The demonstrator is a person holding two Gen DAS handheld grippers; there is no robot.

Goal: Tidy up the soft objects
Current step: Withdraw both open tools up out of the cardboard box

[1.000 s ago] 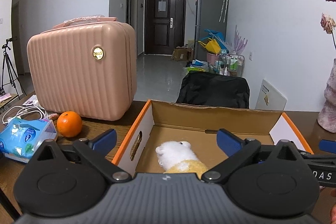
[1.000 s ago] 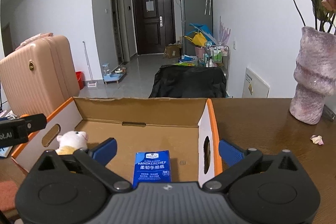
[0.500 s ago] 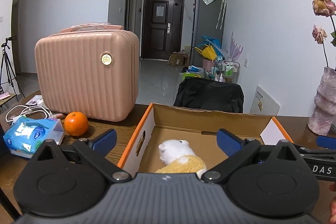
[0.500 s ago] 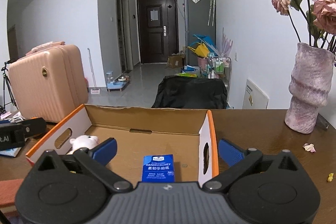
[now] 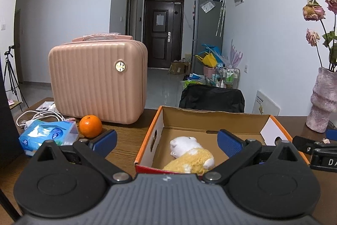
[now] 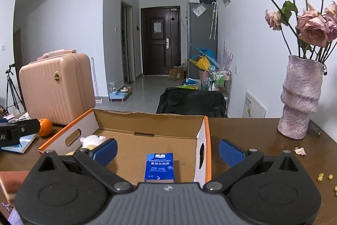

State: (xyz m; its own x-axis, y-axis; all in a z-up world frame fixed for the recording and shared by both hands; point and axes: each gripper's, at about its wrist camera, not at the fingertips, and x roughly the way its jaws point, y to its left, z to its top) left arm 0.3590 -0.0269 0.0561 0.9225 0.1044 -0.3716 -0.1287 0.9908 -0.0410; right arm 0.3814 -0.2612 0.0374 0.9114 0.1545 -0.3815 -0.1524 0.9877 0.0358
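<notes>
An open cardboard box [image 5: 162, 119] with orange rims stands on the wooden table; it also shows in the right wrist view [image 6: 202, 136]. A white and yellow plush toy [image 5: 190, 154] lies at the box's left side, also seen in the right wrist view [image 6: 92, 140]. A blue handkerchief pack [image 6: 159, 167] lies on the box floor. My left gripper [image 5: 166, 141] is open and empty, above the box's near edge. My right gripper [image 6: 167, 150] is open and empty above the pack.
A pink suitcase [image 5: 99, 79], an orange [image 5: 90, 129], a blue tissue pack [image 5: 46, 136] and white cables [image 5: 38, 116] are left of the box. A pink vase [image 6: 299, 98] with dried roses stands at the right. Petal bits [image 6: 300, 150] lie on the table.
Both grippers have pulled back and risen from the box, staying open. The plush toy and the handkerchief pack have stayed in the box.
</notes>
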